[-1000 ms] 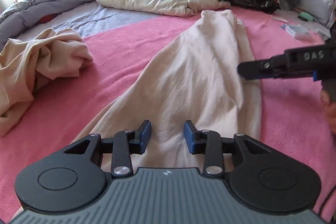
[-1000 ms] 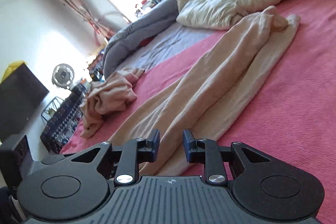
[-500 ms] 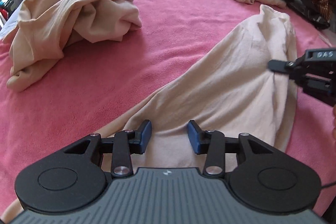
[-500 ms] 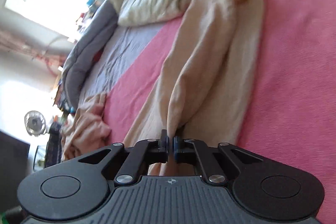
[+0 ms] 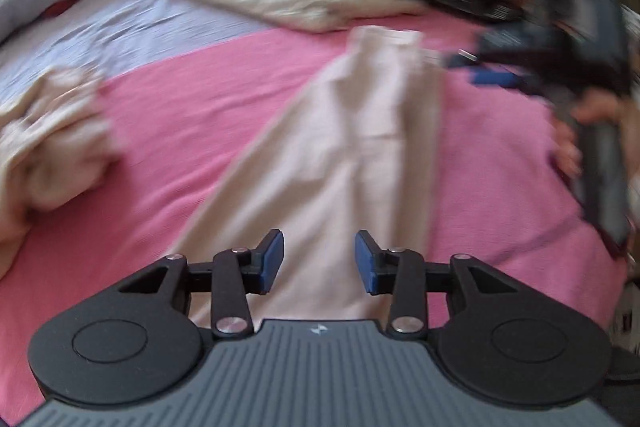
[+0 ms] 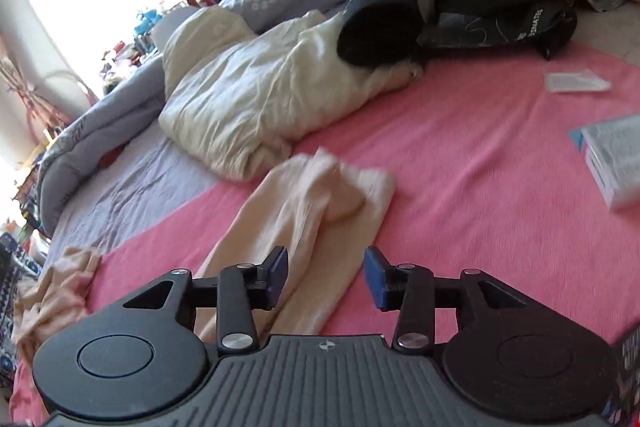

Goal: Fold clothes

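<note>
A: Lying lengthwise on the pink blanket (image 6: 480, 155) of the bed is a long cream garment (image 5: 348, 147), folded into a narrow strip that runs from near to far.

B: And the left gripper (image 5: 319, 259)?

A: It hangs above the near end of that garment. Its jaws stand apart and are closing slightly, with nothing between the blue pads; the cloth lies below them, not pinched.

B: The right gripper (image 6: 326, 277)?

A: Its jaws are apart and opening. The cream garment (image 6: 304, 227) lies under and ahead of it, with its far end bunched up, and no cloth is caught between the pads. In the left wrist view the right gripper (image 5: 486, 69) shows blurred at the far right, with a hand (image 5: 576, 131) on its handle.

B: Anything else on the bed?

A: A crumpled beige garment (image 5: 52, 143) lies at the left, well apart from the strip. A white duvet (image 6: 256, 95) lies at the far side, and a small box (image 6: 616, 159) at the right.
</note>
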Demonstrator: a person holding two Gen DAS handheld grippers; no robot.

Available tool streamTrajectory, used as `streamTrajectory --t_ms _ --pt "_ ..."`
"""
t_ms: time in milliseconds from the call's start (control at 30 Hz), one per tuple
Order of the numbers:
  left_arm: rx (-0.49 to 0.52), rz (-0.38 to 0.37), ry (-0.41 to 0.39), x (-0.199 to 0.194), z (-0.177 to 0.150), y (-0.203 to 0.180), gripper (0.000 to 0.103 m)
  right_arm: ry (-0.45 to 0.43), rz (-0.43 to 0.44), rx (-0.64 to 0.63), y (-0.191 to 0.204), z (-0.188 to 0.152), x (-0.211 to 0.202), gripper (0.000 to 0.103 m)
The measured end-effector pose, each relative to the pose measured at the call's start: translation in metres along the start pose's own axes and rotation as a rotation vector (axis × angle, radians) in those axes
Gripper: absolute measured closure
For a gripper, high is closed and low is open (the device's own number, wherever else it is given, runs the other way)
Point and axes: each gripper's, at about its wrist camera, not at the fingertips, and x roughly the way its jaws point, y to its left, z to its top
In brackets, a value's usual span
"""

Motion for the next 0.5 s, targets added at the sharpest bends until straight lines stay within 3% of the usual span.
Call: streamTrajectory --t_ms 100,200,333,500 --pt "0.133 0.000 -0.018 0.020 0.009 -0.034 0.056 -0.006 -0.024 -0.085 -0.001 0.020 0.026 0.060" --pt "0.199 0.011 -0.037 0.039 0.022 -0.049 0.055 0.015 -0.031 -0.263 0.006 0.030 0.047 0.060" --pt "0.173 0.027 -0.027 0.059 0.037 -0.046 0.055 0.136 0.068 -0.564 0.012 0.039 0.069 0.060" --pt "0.116 0.010 -0.003 0.075 0.038 -0.031 0.049 0.306 0.228 -0.734 0.010 0.061 0.091 0.056"
